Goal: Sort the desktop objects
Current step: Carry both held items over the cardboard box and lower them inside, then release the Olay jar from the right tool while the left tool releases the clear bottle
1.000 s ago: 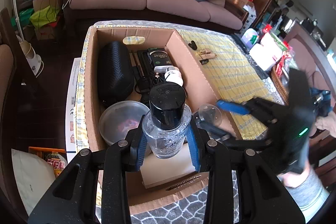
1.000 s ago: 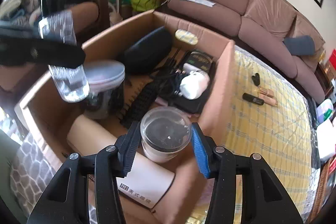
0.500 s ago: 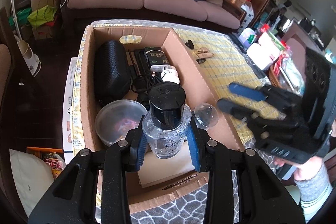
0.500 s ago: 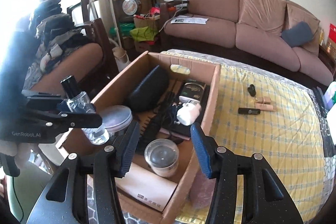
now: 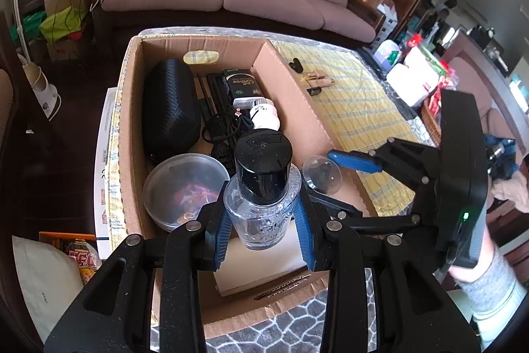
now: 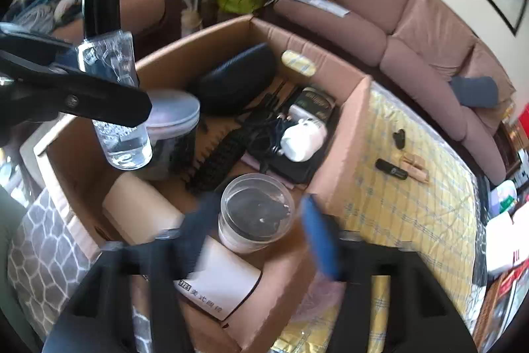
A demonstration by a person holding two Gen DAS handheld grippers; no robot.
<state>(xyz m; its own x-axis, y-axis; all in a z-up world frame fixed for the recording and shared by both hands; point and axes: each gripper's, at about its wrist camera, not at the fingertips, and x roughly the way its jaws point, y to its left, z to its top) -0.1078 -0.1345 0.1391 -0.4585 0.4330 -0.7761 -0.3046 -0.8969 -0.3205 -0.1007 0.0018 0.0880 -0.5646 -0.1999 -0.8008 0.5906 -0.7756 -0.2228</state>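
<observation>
A clear bottle with a black cap (image 5: 263,187) hangs over the near end of the cardboard box (image 5: 297,95), and my left gripper (image 5: 263,220) is shut on its body. The right wrist view shows the same bottle (image 6: 125,144) at the left, above the box (image 6: 334,161). A clear round jar with a dark inside (image 6: 256,210) stands in the box's near corner. My right gripper (image 6: 258,204) straddles it with gaps on both sides, its jaws opening. In the left wrist view the right gripper (image 5: 320,176) reaches in from the right.
The box also holds a black case (image 5: 170,108), a lidded round container (image 5: 185,187), cables, a white gadget (image 5: 264,119) and a white carton (image 5: 261,267). On the yellow checked cloth (image 5: 357,95) lie clothes pegs and a small black stick (image 6: 391,169). A sofa stands behind.
The right gripper drew back from the jar half a second ago and has come back down around it. The left gripper and bottle stayed put.
</observation>
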